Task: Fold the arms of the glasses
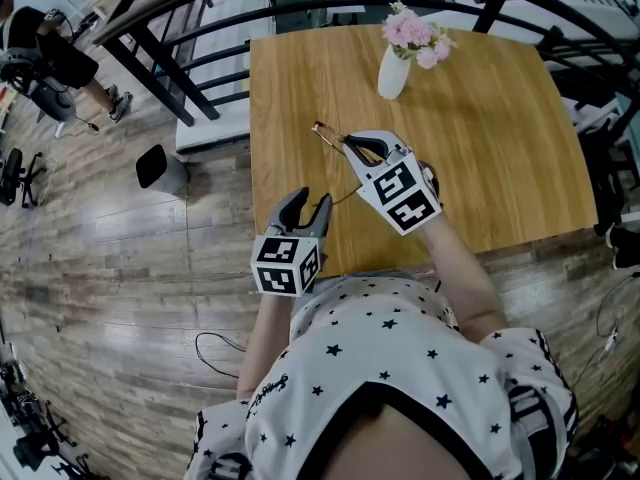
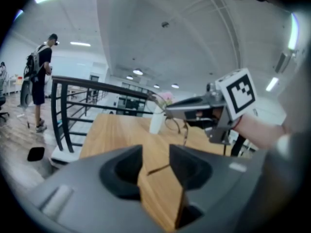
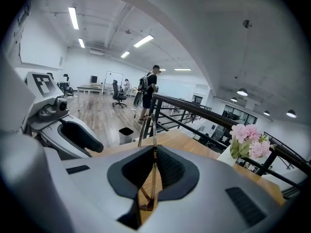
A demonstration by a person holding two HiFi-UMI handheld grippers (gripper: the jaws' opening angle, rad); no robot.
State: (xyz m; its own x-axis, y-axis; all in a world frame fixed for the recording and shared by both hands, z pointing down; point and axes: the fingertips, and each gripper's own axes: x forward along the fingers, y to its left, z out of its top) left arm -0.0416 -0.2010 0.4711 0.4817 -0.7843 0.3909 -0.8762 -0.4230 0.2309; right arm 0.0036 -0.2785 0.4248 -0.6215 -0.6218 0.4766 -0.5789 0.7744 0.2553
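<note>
Now, nearest the camera, a person in a star-print shirt (image 1: 400, 368) leans over the near edge of a wooden tabletop (image 1: 480, 148) with a tool in each hand. The left gripper (image 1: 306, 206) hovers over the near left corner with its fingers wide apart and nothing clamped. Its own view shows bare wood and a thin brown strand (image 2: 158, 169) between them, touched by neither pad; whether that is the tip of a glasses arm cannot be told. Just beyond, over the left half of the tabletop, the right gripper (image 1: 352, 146) has its fingers closed on the glasses (image 1: 328, 133). It holds the thin gold frame up off the wood, with the wire running out between the pads in the right gripper view (image 3: 151, 130). From the left gripper view the glasses (image 2: 175, 124) hang below the right gripper (image 2: 167, 111), a lens rim dangling. As for the job, the frame is picked up and steadied, but no view shows both arms lying flat against the lenses, so the folding looks at best partly done and the free left gripper probably has an arm left to swing in. Farther back, a white vase (image 1: 392, 73) of pink flowers (image 1: 418, 33) stands by the far edge, with a dark railing (image 1: 160, 58) and plank floor beyond.
</note>
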